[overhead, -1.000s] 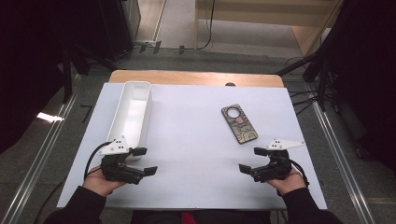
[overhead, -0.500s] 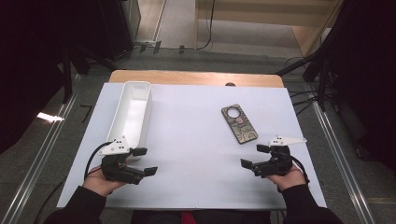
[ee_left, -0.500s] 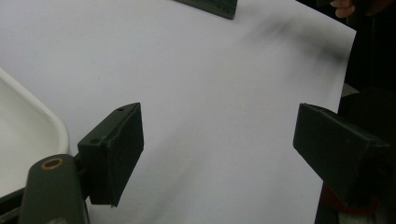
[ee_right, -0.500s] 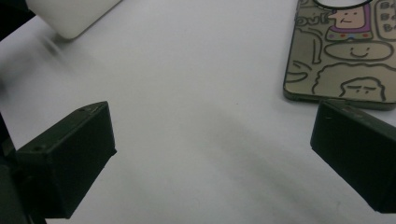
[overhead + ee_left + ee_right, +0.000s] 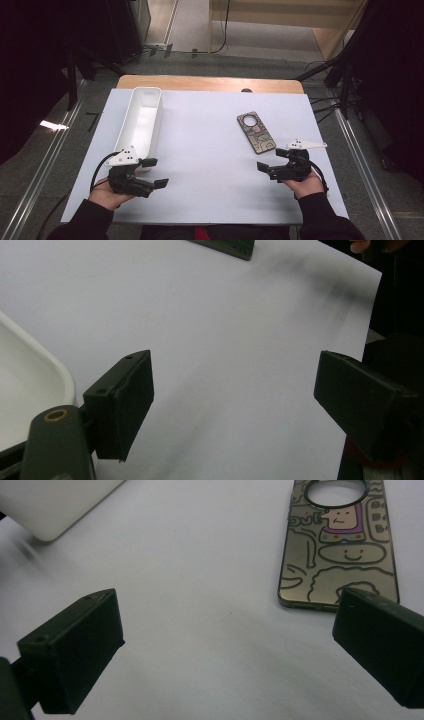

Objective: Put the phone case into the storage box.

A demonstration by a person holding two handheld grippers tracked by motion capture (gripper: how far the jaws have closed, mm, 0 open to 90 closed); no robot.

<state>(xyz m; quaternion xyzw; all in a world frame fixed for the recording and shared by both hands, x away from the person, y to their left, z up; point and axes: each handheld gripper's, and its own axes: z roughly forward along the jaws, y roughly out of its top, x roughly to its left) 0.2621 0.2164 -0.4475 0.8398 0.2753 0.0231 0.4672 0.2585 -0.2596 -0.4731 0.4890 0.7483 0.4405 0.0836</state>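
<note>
Your right gripper [image 5: 270, 169], jaws apart, sits just near of the phone case [image 5: 256, 132] at right (likely lining up a grab). Left gripper [image 5: 152, 173], also apart, rests by the tray [image 5: 149, 93].

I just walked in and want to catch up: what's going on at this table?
A person sits at a white table with tongs in each hand. The left tongs and the right tongs both rest low near the front edge, open and holding nothing. A patterned phone case lies flat just beyond the right tongs, untouched. A long white tray sits beyond the left tongs, and looks empty.
</note>
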